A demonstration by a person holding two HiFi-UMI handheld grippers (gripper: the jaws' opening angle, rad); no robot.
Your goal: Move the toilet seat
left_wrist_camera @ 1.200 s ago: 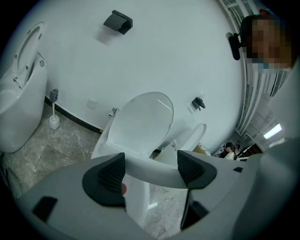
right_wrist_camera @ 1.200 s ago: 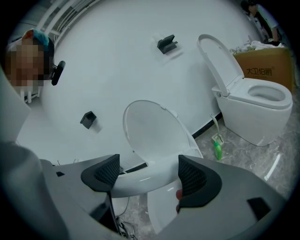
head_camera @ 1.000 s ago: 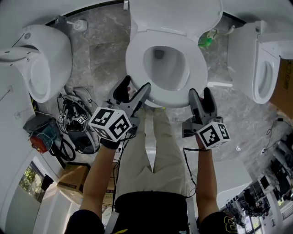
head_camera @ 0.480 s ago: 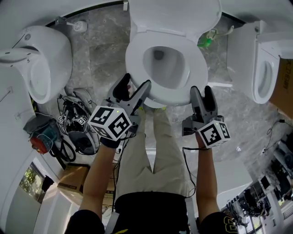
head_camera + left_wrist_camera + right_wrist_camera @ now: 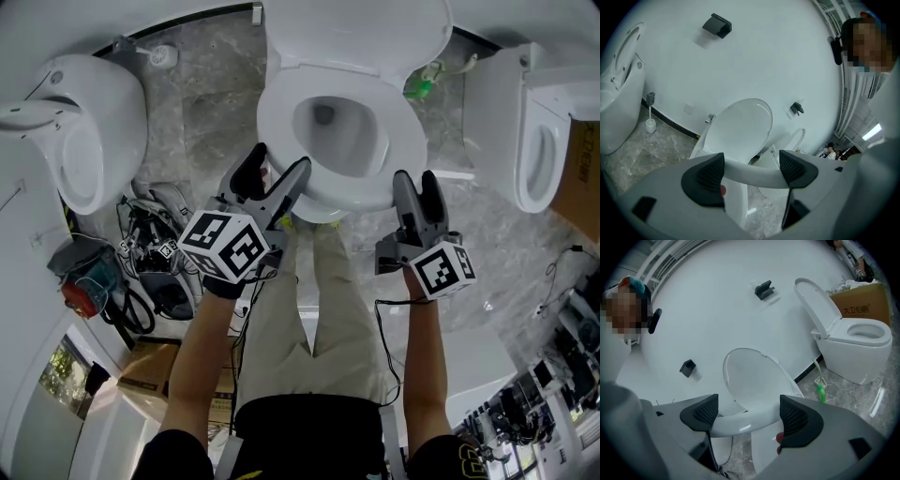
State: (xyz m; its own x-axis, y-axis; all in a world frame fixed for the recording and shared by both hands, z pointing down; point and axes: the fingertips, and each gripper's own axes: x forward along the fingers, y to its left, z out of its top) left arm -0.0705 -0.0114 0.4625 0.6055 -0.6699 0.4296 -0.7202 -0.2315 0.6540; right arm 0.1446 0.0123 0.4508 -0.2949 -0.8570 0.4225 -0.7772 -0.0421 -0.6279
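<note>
The white oval plastic toilet seat [image 5: 275, 127] is found lowered over the white ceramic toilet bowl [image 5: 339, 150], while the white rounded lid [image 5: 356, 28] is stood upright at the back of the bowl, against the wall. The seat's long axis is laid from the bowl's front edge, nearest the person, straight to the back of the bowl, where the hinge is judged to sit under the lid. Any lift would therefore be turned about that back edge, and the front rim is the part to be raised. Both tools are placed at that front rim. The left gripper [image 5: 283, 159] is held at the bowl's front-left, its jaws spread wide and just opened a little further, with the seat's rim lying across the gap between them; the pads are not seen to press on it. The right gripper [image 5: 415, 178] is held at the bowl's front-right, its jaws likewise set well apart, the curved rim crossing between them without a visible pinch. Neither hand is clearly nearer: the two are set almost evenly to either side of the bowl's front, both pointed toward the back of the bowl and slightly downward. The seat is thus judged to be reached but not gripped, and a closing on the rim would be needed before a lift.
</note>
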